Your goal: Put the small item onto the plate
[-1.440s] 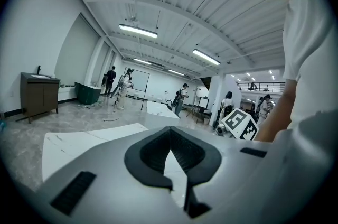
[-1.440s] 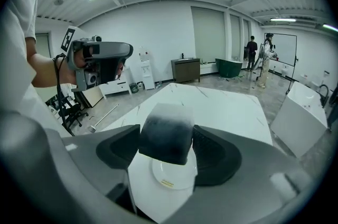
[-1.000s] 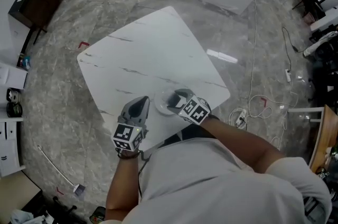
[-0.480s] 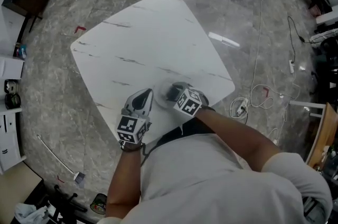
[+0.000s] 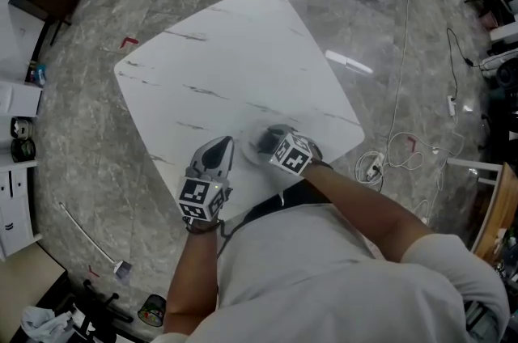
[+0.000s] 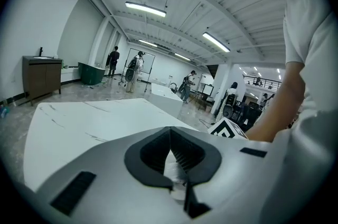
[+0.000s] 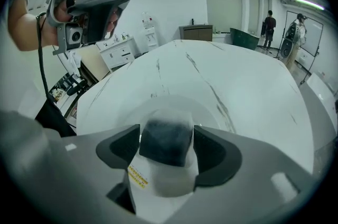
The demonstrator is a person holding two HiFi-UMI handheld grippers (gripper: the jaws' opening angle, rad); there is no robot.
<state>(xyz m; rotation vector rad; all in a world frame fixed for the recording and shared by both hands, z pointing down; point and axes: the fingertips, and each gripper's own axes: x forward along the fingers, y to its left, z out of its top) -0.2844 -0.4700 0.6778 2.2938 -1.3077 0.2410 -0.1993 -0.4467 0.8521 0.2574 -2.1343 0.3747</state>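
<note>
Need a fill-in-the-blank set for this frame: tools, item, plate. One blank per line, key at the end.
1. Of the left tool and the right tool, the one gripping the small item is the ___ one.
2. The left tool's jaws are together, and it holds ___.
3. The small item is over the plate, which rests on a table whose marbled top is ___ in colour.

Missing words: right; nothing; white

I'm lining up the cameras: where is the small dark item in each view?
Head view: small dark item at the right gripper, low centre.
Left gripper view: not in it.
Right gripper view: low centre, between the jaws.
Shared landmark: the white marble table.
</note>
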